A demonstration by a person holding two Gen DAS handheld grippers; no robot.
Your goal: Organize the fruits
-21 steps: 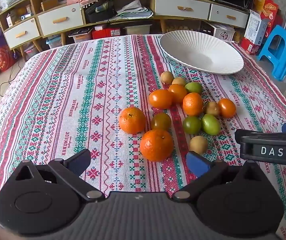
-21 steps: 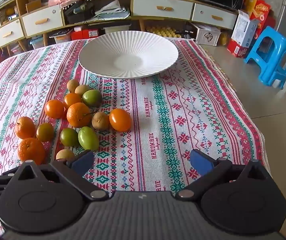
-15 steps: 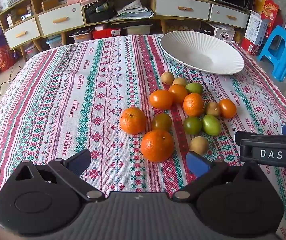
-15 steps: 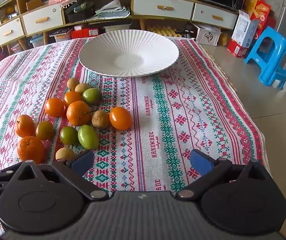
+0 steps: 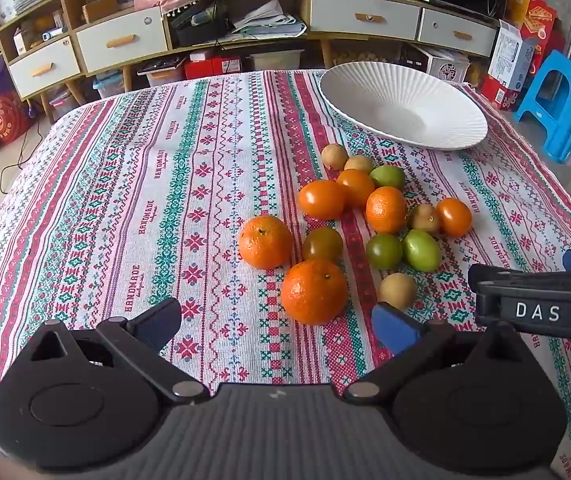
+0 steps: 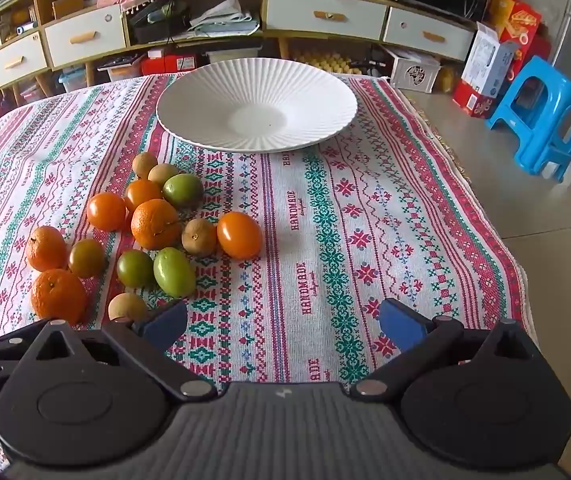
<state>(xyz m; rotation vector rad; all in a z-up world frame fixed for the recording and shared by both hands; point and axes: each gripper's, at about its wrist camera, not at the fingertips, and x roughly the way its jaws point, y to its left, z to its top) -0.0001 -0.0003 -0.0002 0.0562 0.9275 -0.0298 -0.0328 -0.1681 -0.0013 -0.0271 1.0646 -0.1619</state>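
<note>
Both wrist cameras sit close above the near edge of the cloth-covered surface (image 5: 133,184), tilted steeply down and facing its far edge. The left view looks from further left. Both share the white ribbed ceramic plate (image 6: 317,84) and the cluster of orange and green fruits (image 5: 365,224).

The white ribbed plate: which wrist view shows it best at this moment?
The right wrist view. There the white ribbed plate sits near the centre, its whole rim and empty middle visible, with no fruit on it. The left wrist view shows the same plate off to the upper right, more slanted, though also unobstructed.
</note>
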